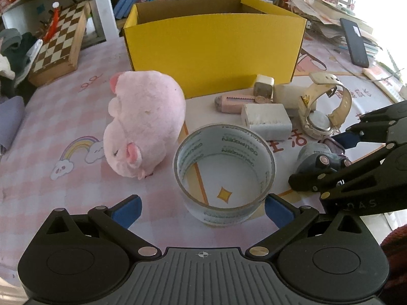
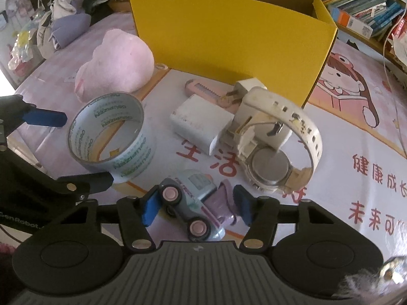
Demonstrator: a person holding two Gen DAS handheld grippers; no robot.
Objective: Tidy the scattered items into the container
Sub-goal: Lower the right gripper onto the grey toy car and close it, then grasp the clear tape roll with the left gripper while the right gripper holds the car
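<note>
Toy car (image 2: 195,203) lies on its side between the right gripper (image 2: 197,207)'s blue pads, its long axis running from 10 toward 4 o'clock across the half-closed jaws; whether the pads touch it yet cannot be told. Left gripper (image 1: 202,209) gapes wide, empty, tape roll (image 1: 223,175) at 12 o'clock. Yellow box (image 1: 213,43) stands beyond both, at 12.
</note>
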